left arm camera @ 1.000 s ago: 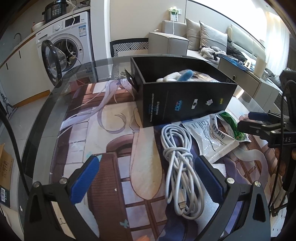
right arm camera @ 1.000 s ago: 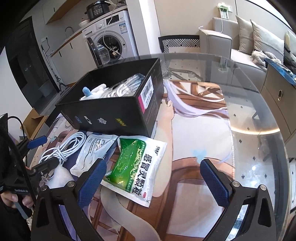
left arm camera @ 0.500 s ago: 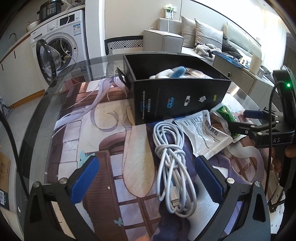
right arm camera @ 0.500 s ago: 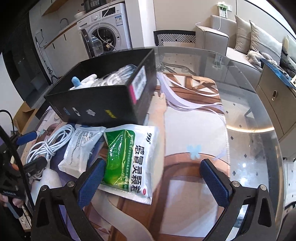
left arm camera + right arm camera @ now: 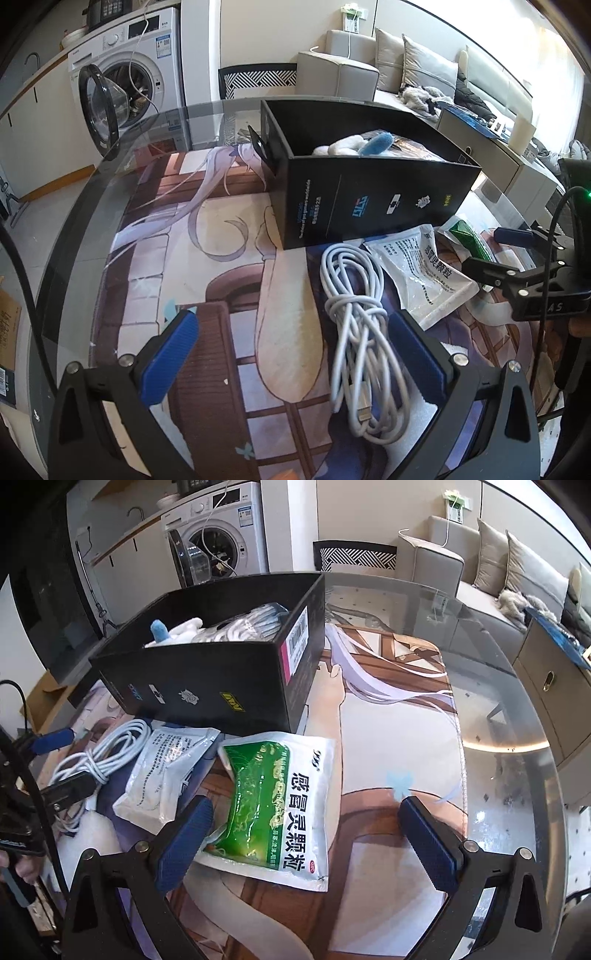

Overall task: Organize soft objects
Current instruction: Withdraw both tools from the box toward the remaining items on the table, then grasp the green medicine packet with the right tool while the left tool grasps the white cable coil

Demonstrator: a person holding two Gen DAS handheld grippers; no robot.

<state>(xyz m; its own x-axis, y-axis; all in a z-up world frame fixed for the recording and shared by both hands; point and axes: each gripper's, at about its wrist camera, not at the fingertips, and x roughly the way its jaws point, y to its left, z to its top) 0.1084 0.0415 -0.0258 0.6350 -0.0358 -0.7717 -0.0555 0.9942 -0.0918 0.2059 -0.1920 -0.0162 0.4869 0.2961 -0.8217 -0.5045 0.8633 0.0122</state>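
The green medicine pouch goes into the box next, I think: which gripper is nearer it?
Right. The right gripper hangs over the green medicine pouch; the left gripper straddles the white cable.

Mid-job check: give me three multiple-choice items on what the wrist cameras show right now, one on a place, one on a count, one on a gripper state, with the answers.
1. Where does the white cable lie?
A. inside the black box
B. on the mat in front of the black box
C. on the sofa

2. How many sachet packs lie outside the black box?
A. one
B. two
C. four

3. How is the right gripper?
A. open, holding nothing
B. shut on the cable
C. shut on a pack

Answers: 1 B, the coil rests on the mat before the box wall. 2 B, the white pack and green pack. 3 A, its fingers stand wide apart.
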